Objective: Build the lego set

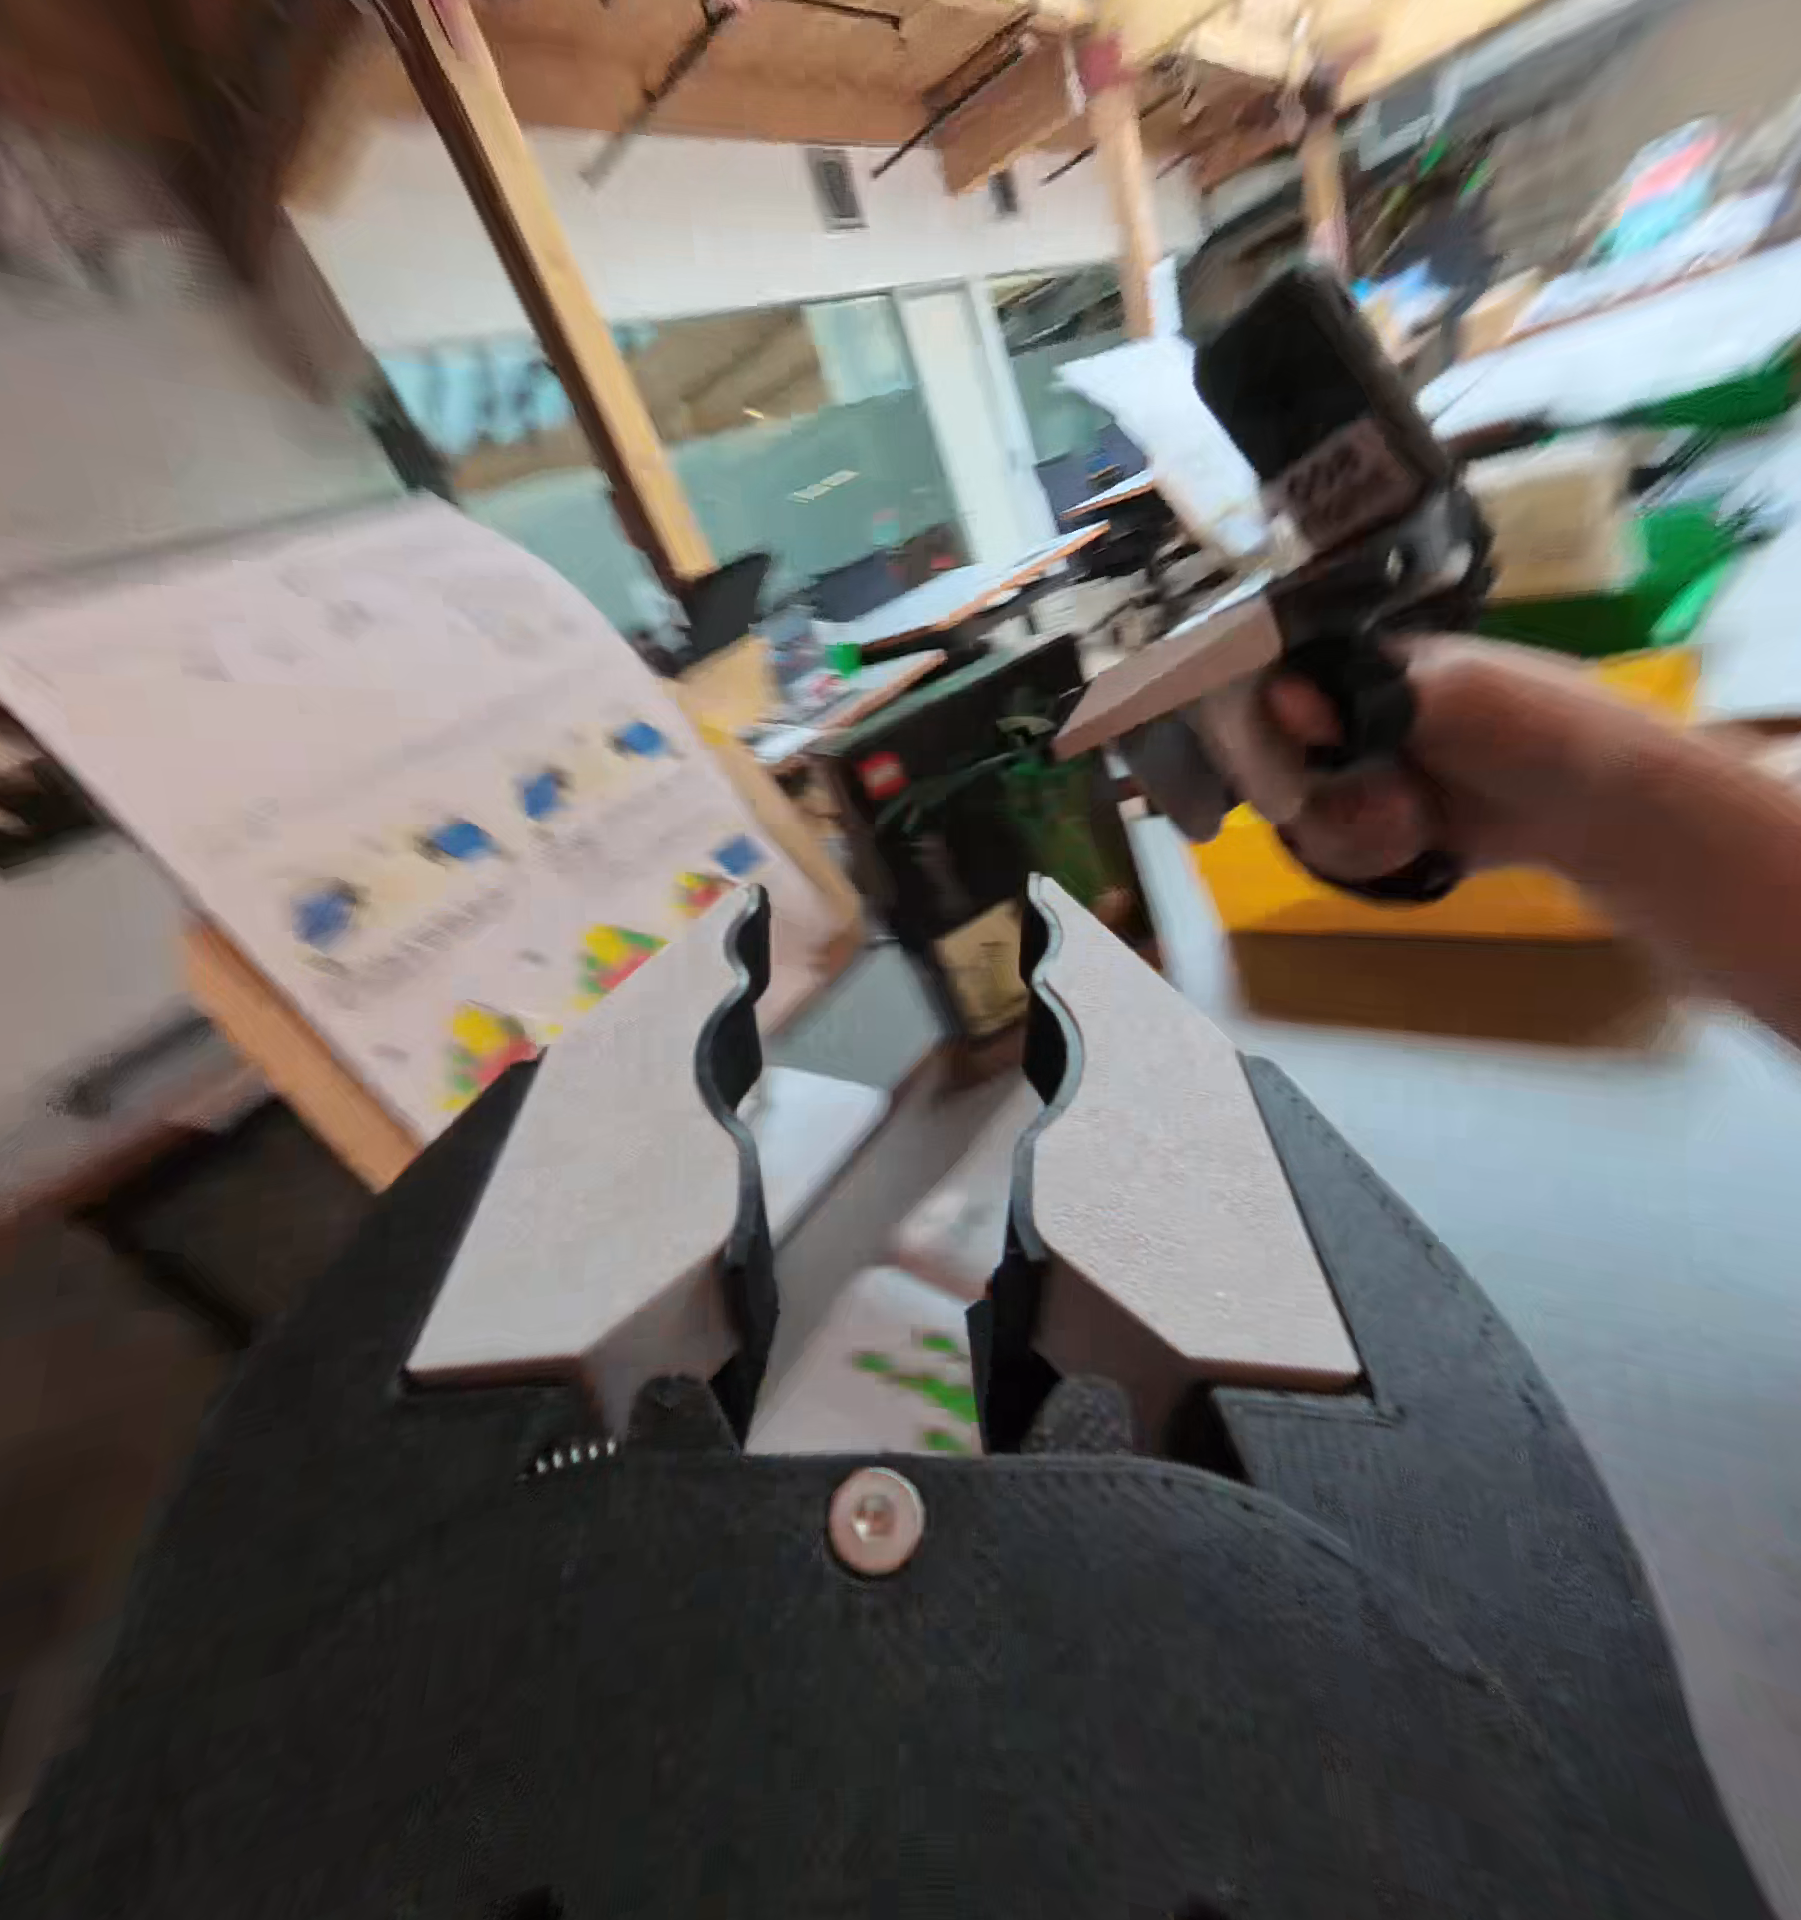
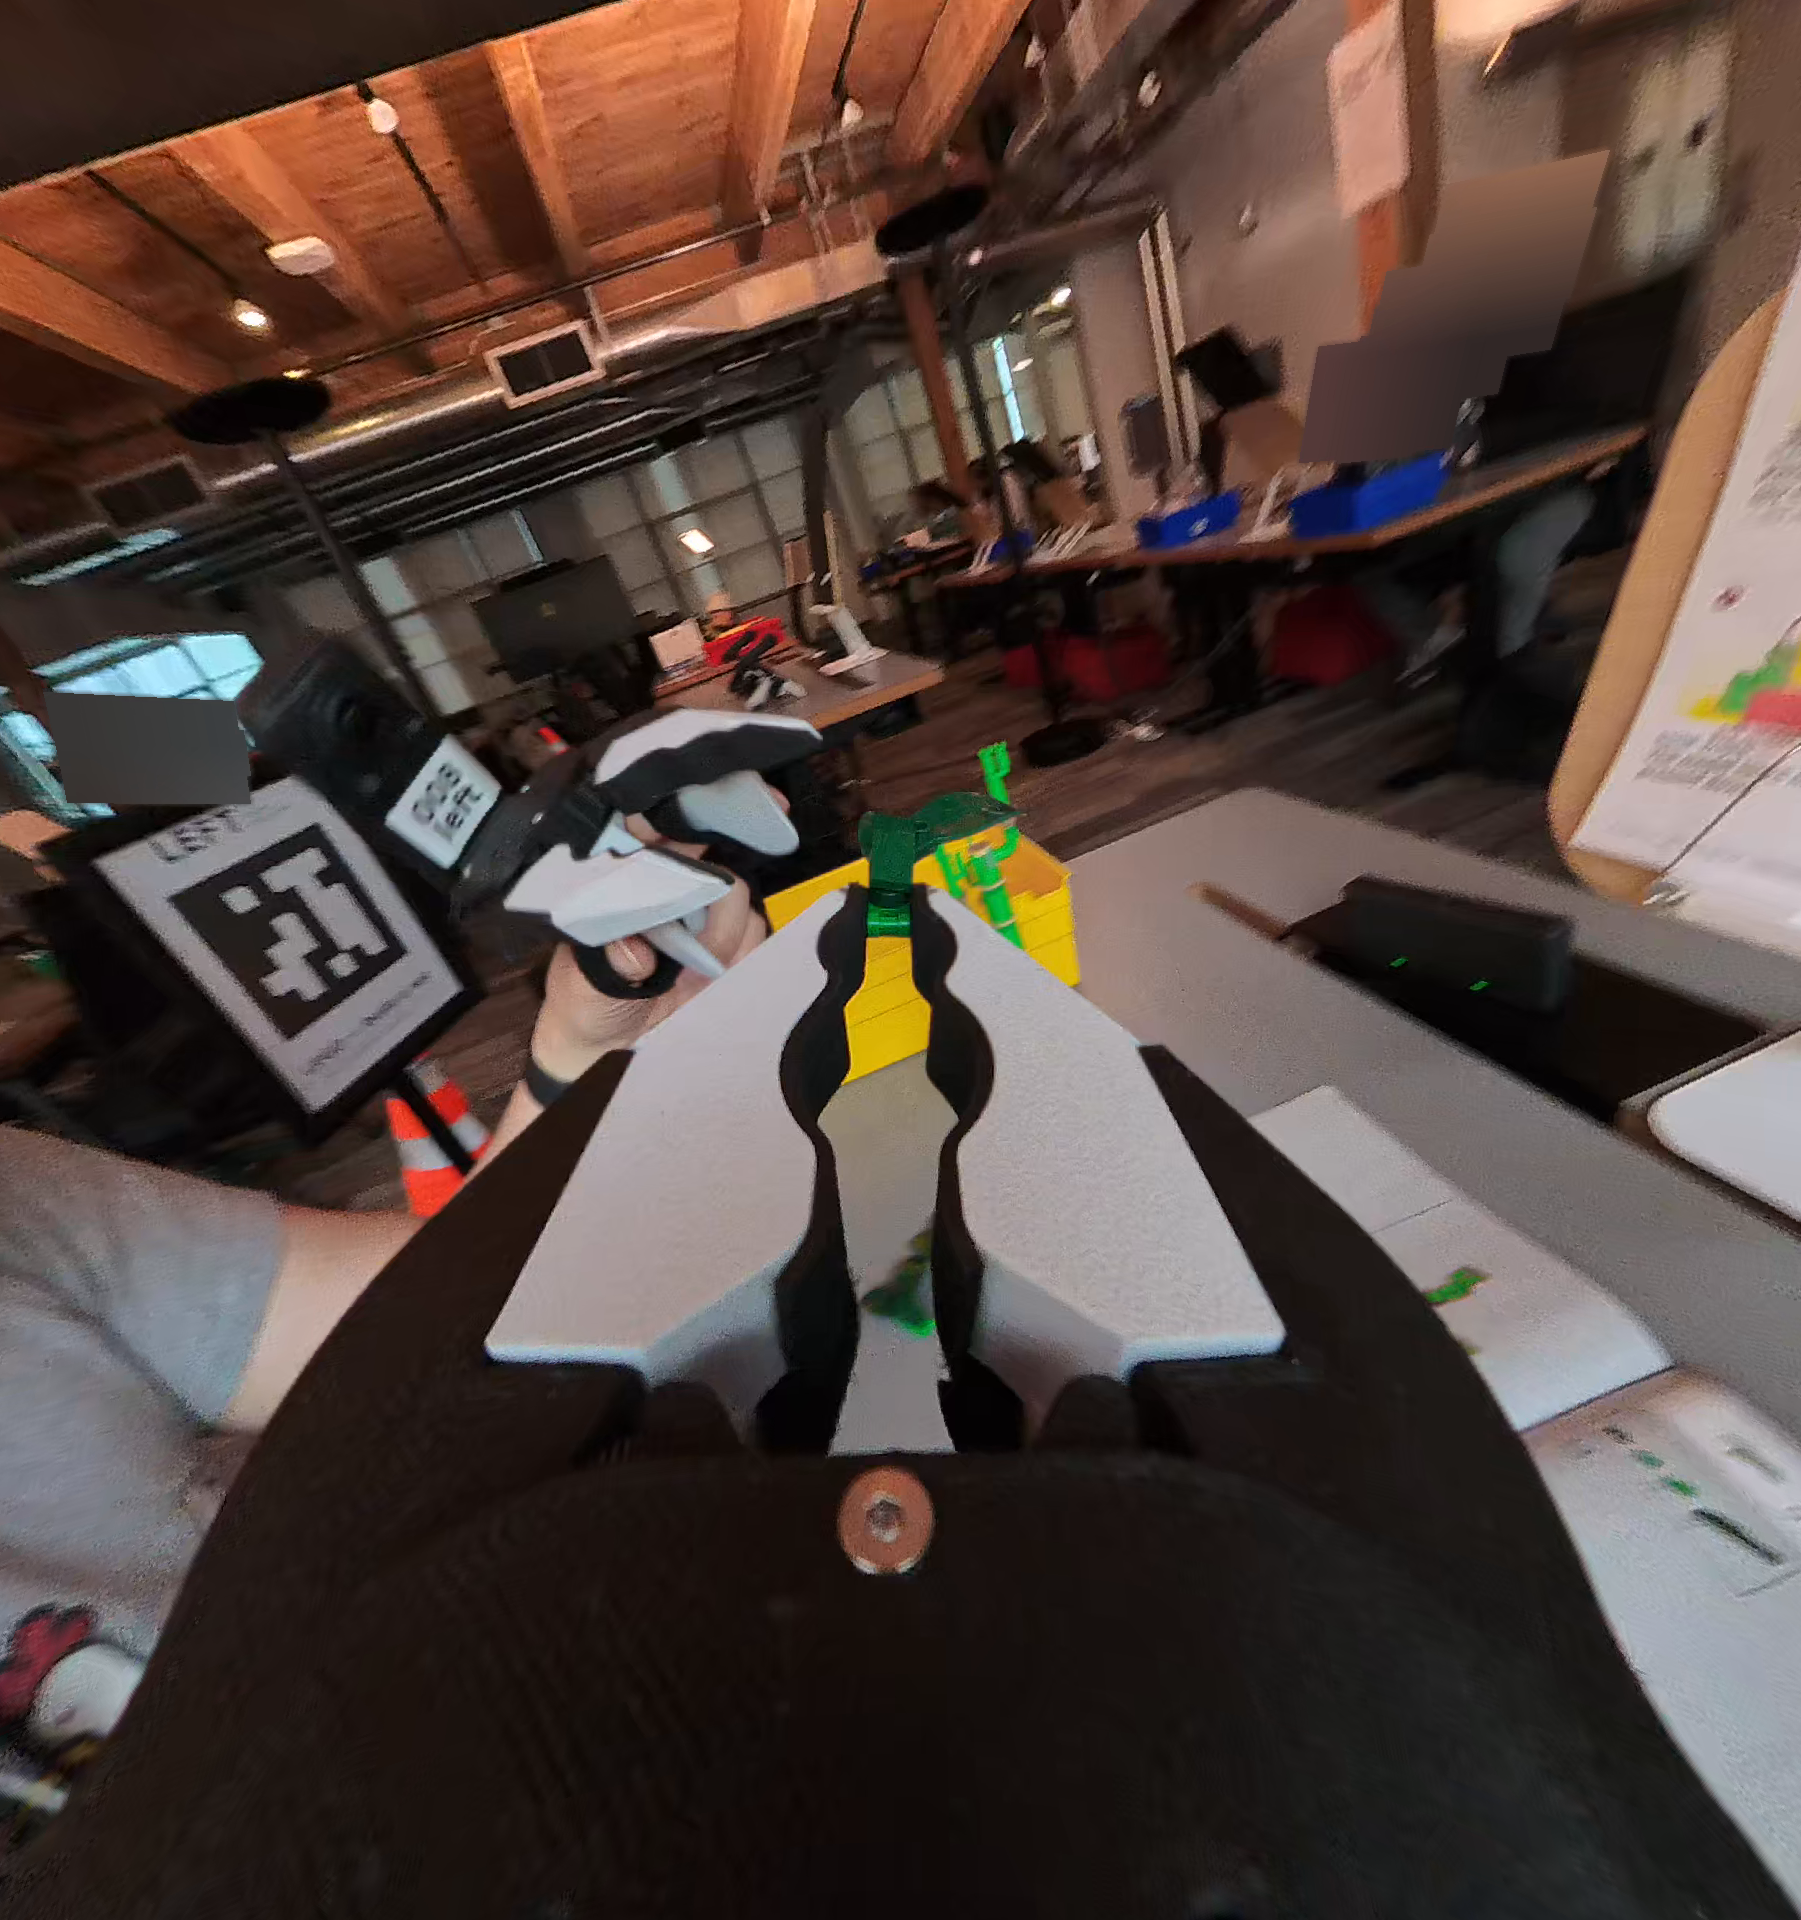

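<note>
Over grey table (image 2: 1239, 997), jaws pinching green piece (image 2: 891, 914)

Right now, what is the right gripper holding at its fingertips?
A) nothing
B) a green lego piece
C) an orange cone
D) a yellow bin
B: in the right wrist view the right gripper is closed on a green lego piece pinched at its tips, in front of the yellow bin.

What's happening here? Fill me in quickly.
A person is building a lego set with a hand-held gripper in each hand. The right hand-held gripper is shut on a green lego piece, raised above the yellow bin. The left hand-held gripper is open and empty, near the instruction sheet.
</note>
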Available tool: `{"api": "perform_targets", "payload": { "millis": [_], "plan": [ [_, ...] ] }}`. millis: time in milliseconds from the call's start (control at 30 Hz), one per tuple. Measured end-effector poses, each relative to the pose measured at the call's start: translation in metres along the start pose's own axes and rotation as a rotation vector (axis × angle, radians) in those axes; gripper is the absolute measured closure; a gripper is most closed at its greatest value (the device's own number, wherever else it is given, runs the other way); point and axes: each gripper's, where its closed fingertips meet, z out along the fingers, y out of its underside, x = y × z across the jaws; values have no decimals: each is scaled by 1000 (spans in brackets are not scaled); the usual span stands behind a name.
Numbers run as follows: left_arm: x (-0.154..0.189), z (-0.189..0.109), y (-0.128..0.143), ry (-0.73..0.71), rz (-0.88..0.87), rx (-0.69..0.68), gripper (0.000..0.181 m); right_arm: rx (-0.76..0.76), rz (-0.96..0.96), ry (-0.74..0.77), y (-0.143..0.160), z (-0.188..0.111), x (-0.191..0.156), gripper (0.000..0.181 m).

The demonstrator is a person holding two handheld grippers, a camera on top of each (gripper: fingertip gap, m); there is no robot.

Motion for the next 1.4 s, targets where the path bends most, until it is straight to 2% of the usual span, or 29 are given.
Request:
{"api": "perform_targets", "payload": {
  "millis": [67, 100, 200, 333, 500, 667, 1067, 1233, 1400],
  "plan": [
    [17, -1, -5, -49, 296, -14, 144, -41, 84, -52, 7, 1, -3, 175],
    [26, 2, -4, -43, 370, -34, 142, -63, 117, -71, 11, 3, -5, 175],
    [40, 15, 5, -43, 472, -81, 135, -145, 176, -107, 24, 7, -11, 176],
    [44, 23, 19, -69, 617, -133, 142, -230, 216, -137, 39, 9, -18, 176],
    [56, 27, 24, -24, 640, -144, 147, -302, 257, -177, 52, 13, -24, 175],
    [60, 26, 29, 12, 658, -156, 160, -324, 287, -190, 57, 12, -25, 175],
    [63, 24, 29, 21, 716, -160, 163, -326, 231, -216, 58, 11, -28, 174],
    [65, 23, 31, 43, 716, -170, 163, -270, 260, -205, 49, 11, -22, 164],
    [66, 25, 36, 52, 721, -195, 164, -321, 273, -202, 60, 14, -22, 168]
  ]
}}
